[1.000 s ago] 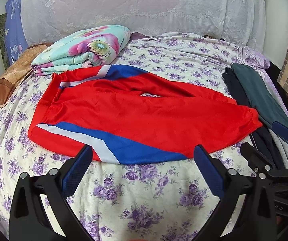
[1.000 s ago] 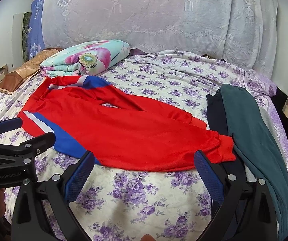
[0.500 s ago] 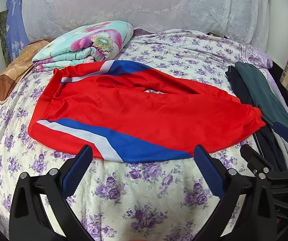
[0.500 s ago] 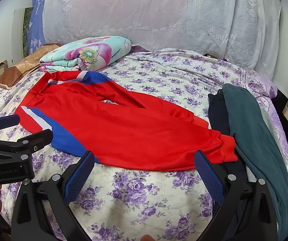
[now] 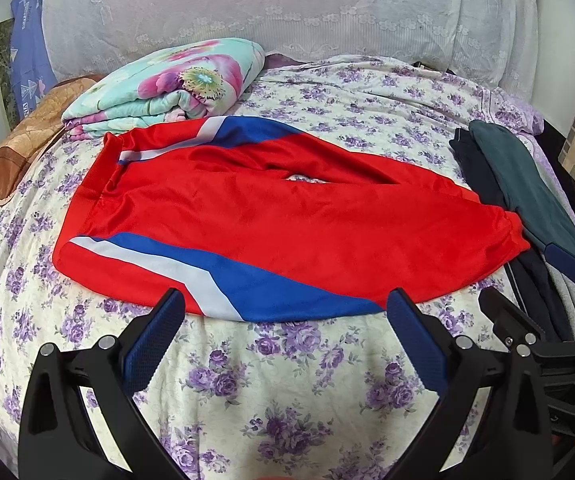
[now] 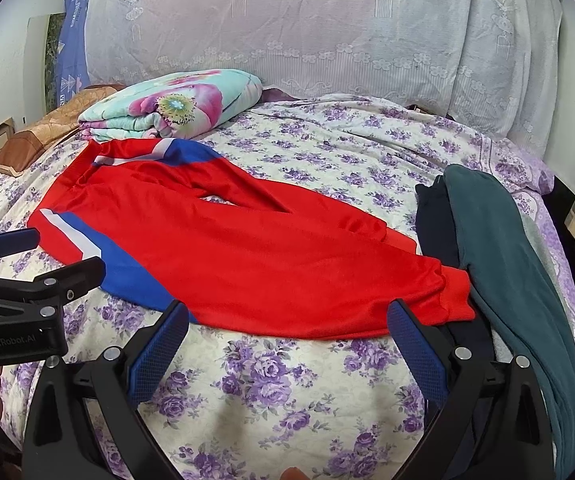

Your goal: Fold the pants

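Observation:
Red pants (image 5: 279, 220) with blue and white side stripes lie spread flat on the flowered bed, waistband to the left, leg cuffs to the right; they also show in the right wrist view (image 6: 255, 252). My left gripper (image 5: 285, 312) is open and empty, just short of the pants' near edge by the blue stripe. My right gripper (image 6: 287, 324) is open and empty, just short of the near edge toward the cuffs (image 6: 451, 296). The left gripper also shows at the left of the right wrist view (image 6: 27, 256).
A pile of dark green, navy and grey garments (image 6: 499, 264) lies along the bed's right side, touching the cuffs. A folded floral quilt (image 5: 167, 88) and a brown pillow (image 5: 23, 152) sit at the back left. A lace-covered headboard (image 5: 287, 12) stands behind.
Both grippers have moved forward, closer to the pants' near edge. The pants have not moved. Both grippers stay open.

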Demonstrator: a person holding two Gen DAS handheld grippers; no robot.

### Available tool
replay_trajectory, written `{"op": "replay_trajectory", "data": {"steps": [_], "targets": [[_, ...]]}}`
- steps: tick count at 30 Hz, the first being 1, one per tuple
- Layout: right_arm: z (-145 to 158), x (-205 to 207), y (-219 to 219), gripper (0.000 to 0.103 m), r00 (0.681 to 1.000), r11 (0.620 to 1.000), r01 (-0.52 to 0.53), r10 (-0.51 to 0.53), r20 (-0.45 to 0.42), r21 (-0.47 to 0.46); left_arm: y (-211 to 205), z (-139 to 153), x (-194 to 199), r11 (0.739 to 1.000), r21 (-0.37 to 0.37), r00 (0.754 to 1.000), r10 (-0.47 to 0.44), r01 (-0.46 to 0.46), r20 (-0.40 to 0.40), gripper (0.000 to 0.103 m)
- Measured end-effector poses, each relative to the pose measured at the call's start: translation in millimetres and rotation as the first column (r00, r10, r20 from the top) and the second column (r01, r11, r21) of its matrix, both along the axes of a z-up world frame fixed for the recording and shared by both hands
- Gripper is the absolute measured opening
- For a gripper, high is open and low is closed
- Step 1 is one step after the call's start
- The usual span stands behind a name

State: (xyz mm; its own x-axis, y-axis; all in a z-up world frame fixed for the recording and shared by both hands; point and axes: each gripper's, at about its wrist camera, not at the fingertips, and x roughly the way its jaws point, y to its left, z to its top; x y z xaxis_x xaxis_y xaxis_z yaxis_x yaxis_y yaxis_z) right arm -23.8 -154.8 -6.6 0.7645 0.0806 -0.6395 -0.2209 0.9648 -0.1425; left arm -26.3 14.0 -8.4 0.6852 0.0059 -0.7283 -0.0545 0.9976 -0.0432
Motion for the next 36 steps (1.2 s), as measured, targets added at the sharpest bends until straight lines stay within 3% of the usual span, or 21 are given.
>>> {"op": "replay_trajectory", "data": {"steps": [29, 32, 36], "targets": [[-10.1, 2.5, 1.3, 0.1, 1.0, 1.0, 0.0, -0.001, -0.02, -0.03, -2.3, -6.2, 1.5, 0.999, -0.023, 0.999, -0.033, 0.033, -0.03, 0.098], [-12.9, 5.9, -4.6, 0.1, 0.999, 0.999, 0.017, -0.018, -0.037, -0.029, 17.9, -9.9, 8.3, 0.996, -0.089, 0.998, -0.028, 0.022, -0.064, 0.098], [-19.8, 10.7, -22.9, 0.1, 0.995, 0.998, 0.063, -0.063, -0.072, -0.011, 73.8, -24.6, 21.1, 0.975, -0.21, 0.993, 0.045, -0.068, -0.111, 0.098]]}}
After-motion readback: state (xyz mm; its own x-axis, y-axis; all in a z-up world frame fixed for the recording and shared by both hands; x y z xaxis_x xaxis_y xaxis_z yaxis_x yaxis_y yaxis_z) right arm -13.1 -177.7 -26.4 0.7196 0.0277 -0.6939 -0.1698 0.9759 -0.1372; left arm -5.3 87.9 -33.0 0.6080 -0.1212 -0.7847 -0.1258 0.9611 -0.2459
